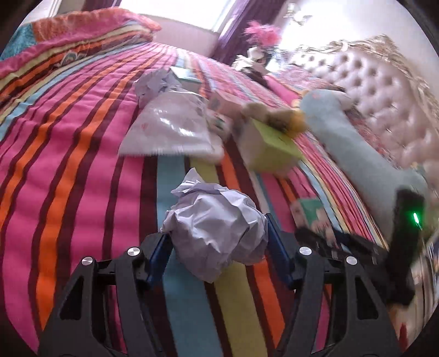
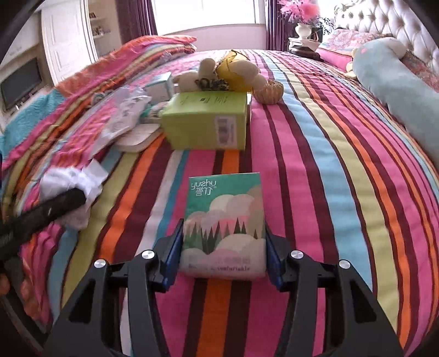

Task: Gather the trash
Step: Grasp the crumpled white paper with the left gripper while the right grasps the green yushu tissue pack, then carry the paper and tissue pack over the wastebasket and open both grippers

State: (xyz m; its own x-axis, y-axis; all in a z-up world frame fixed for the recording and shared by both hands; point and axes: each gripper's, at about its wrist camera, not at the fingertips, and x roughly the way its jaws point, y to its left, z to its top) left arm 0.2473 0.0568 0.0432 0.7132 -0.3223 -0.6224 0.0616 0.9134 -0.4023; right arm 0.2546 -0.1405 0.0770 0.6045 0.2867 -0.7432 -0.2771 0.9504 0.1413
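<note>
Crumpled white paper ball [image 1: 216, 233] between left fingers [image 1: 162, 255]; green tissue pack [image 2: 223, 225] between right fingers [image 2: 172, 255].

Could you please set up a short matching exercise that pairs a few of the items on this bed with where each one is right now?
Things:
1. crumpled paper ball
2. green tissue pack
3. lime-green box
4. long light-blue plush pillow

Places:
A. lying near the tufted headboard
B. between the jaws of the right gripper
C. on the striped bedspread, in front of the plush toys
D. between the jaws of the left gripper

Pairs: 1-D, 2-B, 3-C, 4-A
</note>
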